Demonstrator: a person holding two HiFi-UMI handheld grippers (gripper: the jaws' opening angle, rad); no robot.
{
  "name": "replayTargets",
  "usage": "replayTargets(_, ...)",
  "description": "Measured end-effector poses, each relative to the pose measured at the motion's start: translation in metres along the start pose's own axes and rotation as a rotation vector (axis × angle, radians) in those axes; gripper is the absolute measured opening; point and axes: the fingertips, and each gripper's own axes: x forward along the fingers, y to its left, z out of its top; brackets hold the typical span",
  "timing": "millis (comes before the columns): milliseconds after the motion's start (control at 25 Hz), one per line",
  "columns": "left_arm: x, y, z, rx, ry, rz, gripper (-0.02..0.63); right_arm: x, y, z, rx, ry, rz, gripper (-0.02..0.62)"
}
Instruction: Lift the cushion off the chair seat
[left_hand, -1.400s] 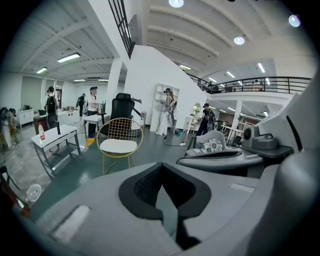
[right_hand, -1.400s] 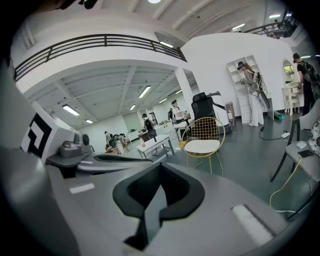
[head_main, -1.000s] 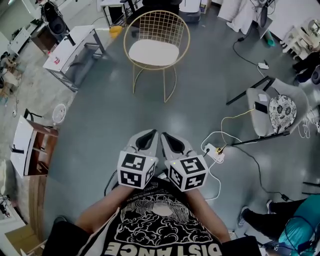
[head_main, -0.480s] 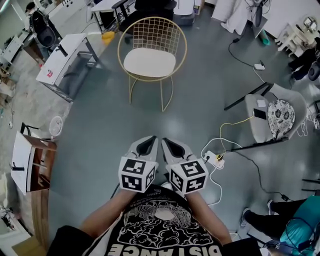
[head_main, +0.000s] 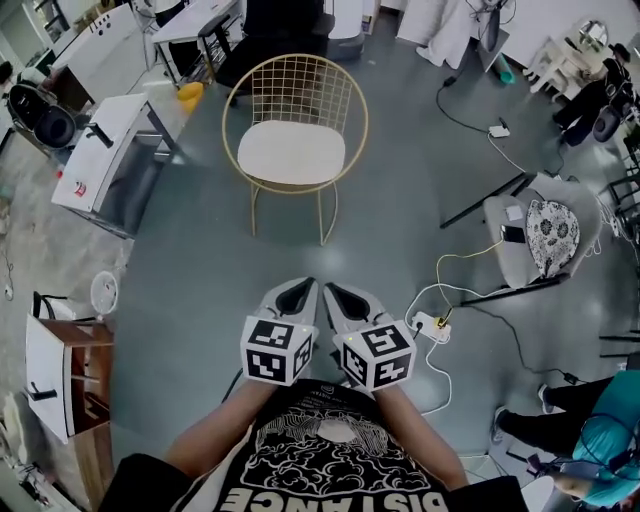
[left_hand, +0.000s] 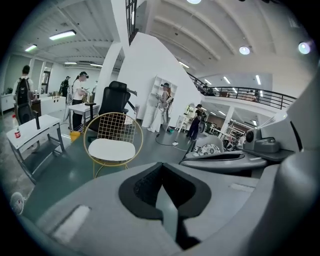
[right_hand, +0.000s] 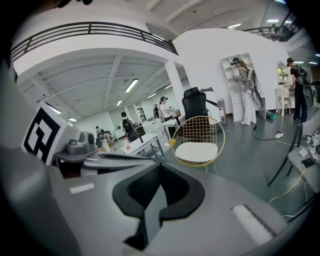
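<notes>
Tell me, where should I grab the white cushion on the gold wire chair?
Grab the cushion by its front edge, coming from the near side. It lies flat on the seat, and the wire chair has a back that curves round the far side and both flanks, so only the front is open. Probably pinch that edge with one jaw above and one below.

White table (head_main: 105, 150) upper left, yellow bucket (head_main: 188, 95) just past it. Fan (head_main: 104, 293) and wooden cabinet (head_main: 60, 375) on the floor at left. Power strip (head_main: 432, 325) with cables at right, near grey seat (head_main: 500, 265) bearing patterned pillow (head_main: 552, 232).
</notes>
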Motion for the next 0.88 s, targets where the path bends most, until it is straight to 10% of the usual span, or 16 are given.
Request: replayTargets(880,0.024,0.087,0.040,-0.018,-0.008,-0.053,-0.008,0.088,0.006,0.049,-0.014,-0.013,-0.055,0.000)
